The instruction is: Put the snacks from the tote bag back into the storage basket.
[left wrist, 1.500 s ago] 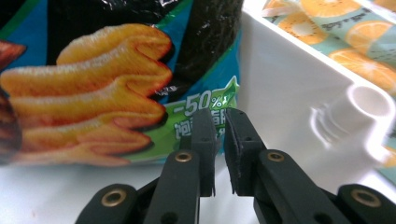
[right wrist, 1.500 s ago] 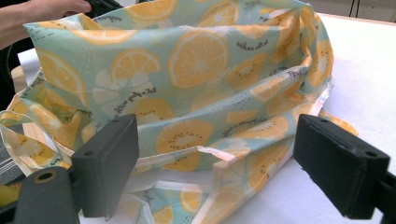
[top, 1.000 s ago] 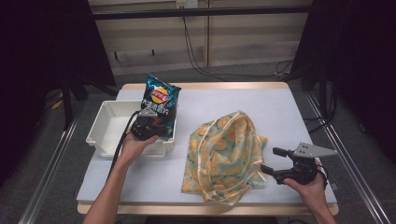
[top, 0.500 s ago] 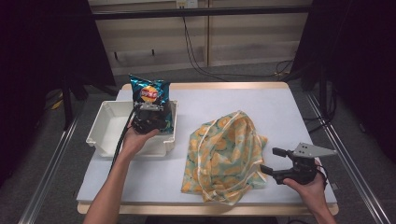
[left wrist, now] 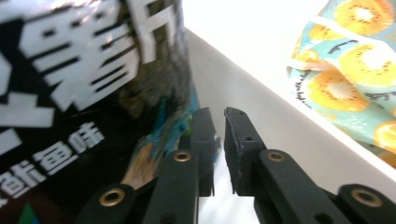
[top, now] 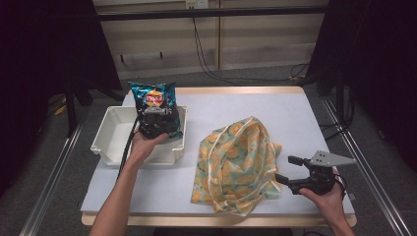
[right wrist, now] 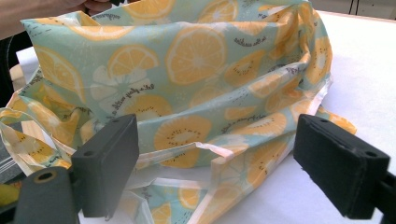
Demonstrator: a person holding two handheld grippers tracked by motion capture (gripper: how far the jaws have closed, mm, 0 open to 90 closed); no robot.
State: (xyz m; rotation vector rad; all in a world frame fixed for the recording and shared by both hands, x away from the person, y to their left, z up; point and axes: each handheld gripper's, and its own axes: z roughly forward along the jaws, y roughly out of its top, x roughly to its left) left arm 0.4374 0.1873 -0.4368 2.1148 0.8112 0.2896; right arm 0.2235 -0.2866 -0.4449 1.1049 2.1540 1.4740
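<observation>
While the left gripper [top: 156,114] stays clenched on the lower edge of the chip bag [top: 153,97], the bag now stands upright over the white bin [top: 114,132] at about ten o'clock on the table, having swung leftward from the bin's right rim. It looks lifted out, likely bound for the fruit-print tote [top: 236,162] at five o'clock. At four o'clock, the right gripper [top: 286,169] waits unmoved, jaws released around the tote's rim.
</observation>
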